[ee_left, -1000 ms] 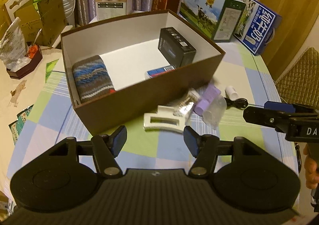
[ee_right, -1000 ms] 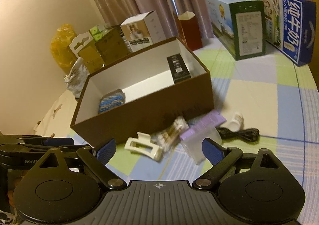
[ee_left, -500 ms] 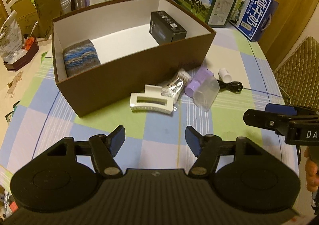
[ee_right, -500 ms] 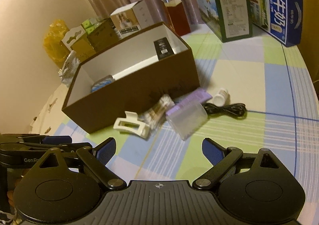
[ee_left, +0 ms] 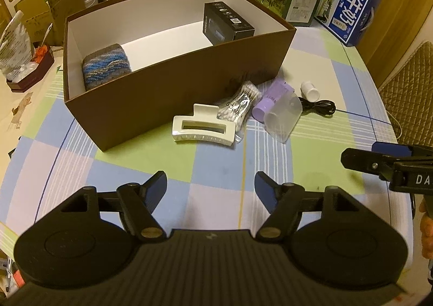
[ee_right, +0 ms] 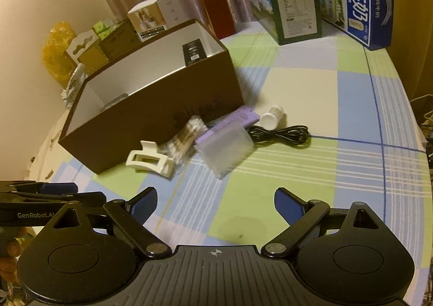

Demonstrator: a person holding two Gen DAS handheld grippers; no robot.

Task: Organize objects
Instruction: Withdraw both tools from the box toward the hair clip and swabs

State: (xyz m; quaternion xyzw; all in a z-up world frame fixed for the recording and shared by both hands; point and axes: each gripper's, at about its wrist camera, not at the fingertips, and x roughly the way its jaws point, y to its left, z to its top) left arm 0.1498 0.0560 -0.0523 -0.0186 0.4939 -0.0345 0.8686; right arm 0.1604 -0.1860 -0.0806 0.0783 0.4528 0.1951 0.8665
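From the left wrist view, the left gripper (ee_left: 211,185) hung above the checked table (ee_left: 108,170) with its fingers (ee_left: 155,186) spread apart and nothing between them. The brown box (ee_left: 167,94) filled the upper middle of the frame. Inside it a knitted roll (ee_left: 107,65) sat at the left end and a black carton (ee_left: 227,25) at the right end. That probably meant the box was the collecting place. In front of its near wall, at centre right, lay what was not yet stored: a white hair claw (ee_left: 203,130) touching a pack of cotton swabs (ee_left: 238,108), then a purple tube (ee_left: 272,96) under a clear cup (ee_left: 282,119), a small white bottle (ee_left: 310,89) and a coiled black cable (ee_left: 320,107). The right gripper (ee_left: 384,159) showed edge-on at the right border.

From the right wrist view, the right gripper (ee_right: 215,204) was also held back from the pile, fingers (ee_right: 286,205) wide apart and empty. The same loose things lay mid-frame beside the box (ee_right: 151,116). The claw (ee_right: 150,161) was nearest the lower left, where the left gripper (ee_right: 54,192) came in. That likely made it the left gripper's easiest pick.
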